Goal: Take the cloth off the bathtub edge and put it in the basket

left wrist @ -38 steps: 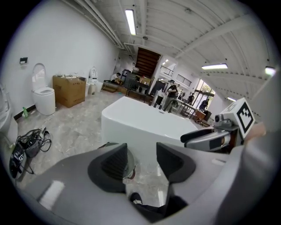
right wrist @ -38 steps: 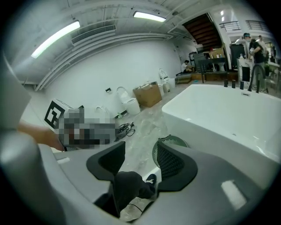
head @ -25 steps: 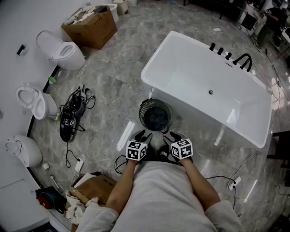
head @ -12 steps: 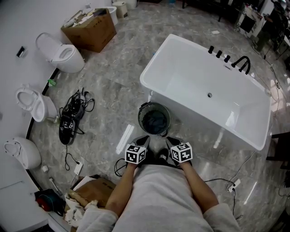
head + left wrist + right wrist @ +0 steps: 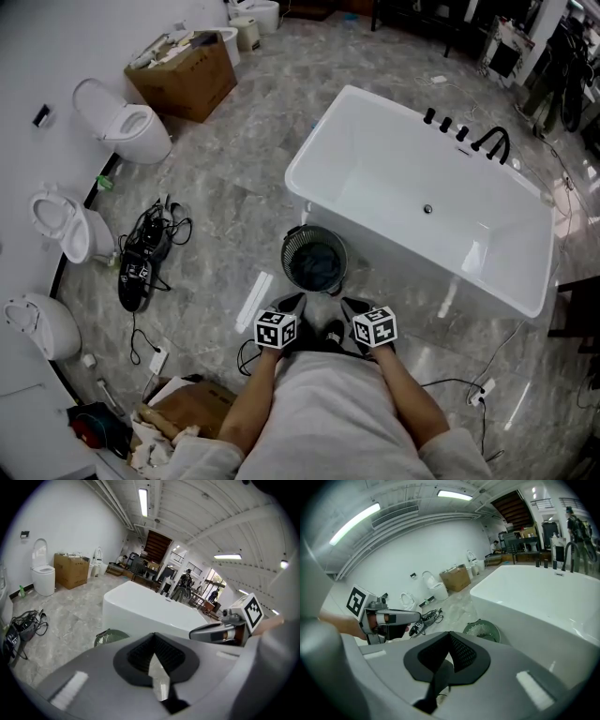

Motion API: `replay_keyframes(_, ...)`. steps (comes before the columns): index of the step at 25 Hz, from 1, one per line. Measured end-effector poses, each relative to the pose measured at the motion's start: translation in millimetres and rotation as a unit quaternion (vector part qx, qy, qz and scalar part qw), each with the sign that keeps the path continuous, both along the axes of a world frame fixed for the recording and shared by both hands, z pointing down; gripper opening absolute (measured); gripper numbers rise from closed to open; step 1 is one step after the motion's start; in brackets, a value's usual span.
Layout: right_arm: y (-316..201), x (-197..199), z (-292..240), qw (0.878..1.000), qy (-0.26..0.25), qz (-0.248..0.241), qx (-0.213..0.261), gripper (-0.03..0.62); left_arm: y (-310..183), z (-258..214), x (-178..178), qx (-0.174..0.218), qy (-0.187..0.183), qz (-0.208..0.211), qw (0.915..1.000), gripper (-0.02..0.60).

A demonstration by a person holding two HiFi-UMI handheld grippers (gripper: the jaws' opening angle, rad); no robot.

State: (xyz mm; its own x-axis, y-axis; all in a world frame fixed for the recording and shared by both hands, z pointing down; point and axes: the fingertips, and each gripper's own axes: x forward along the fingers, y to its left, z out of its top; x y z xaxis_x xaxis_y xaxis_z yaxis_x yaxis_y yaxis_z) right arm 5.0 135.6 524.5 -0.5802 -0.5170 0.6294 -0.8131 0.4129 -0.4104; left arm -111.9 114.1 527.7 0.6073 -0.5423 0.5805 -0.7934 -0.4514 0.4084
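Head view: what seems a dark bluish cloth [image 5: 319,266] is seen inside the round dark-green wire basket [image 5: 292,246], beside the white freestanding bathtub [image 5: 403,173]. Drawn back from the basket, the left gripper [image 5: 290,303] and right gripper [image 5: 353,305] are now clenched, empty; the task appears done.

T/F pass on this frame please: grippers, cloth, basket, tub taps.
1. The left gripper and right gripper are both shut, with nothing between the jaws. True.
2. A cloth hangs over the bathtub edge. False: the visible rim is bare, and a dark cloth lies inside the basket.
3. The basket stands on the floor beside the bathtub, ahead of both grippers. True.
4. The taps sit on the bathtub rim nearest the person. False: they are on the far rim.
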Motion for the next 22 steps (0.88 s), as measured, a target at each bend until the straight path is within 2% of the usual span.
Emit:
replay_keyframes(4, 5, 0, 1, 1.000, -0.009, -0.004, -0.004, 0.002, 3, 3, 0, -0.012, 0.018, -0.006, 0.9997, 0.058)
replay_keyframes(22, 3, 10, 1, 1.000, -0.017, 0.009, -0.001, 0.002, 5, 3, 11, -0.016, 0.012, 0.016, 0.9997, 0.058)
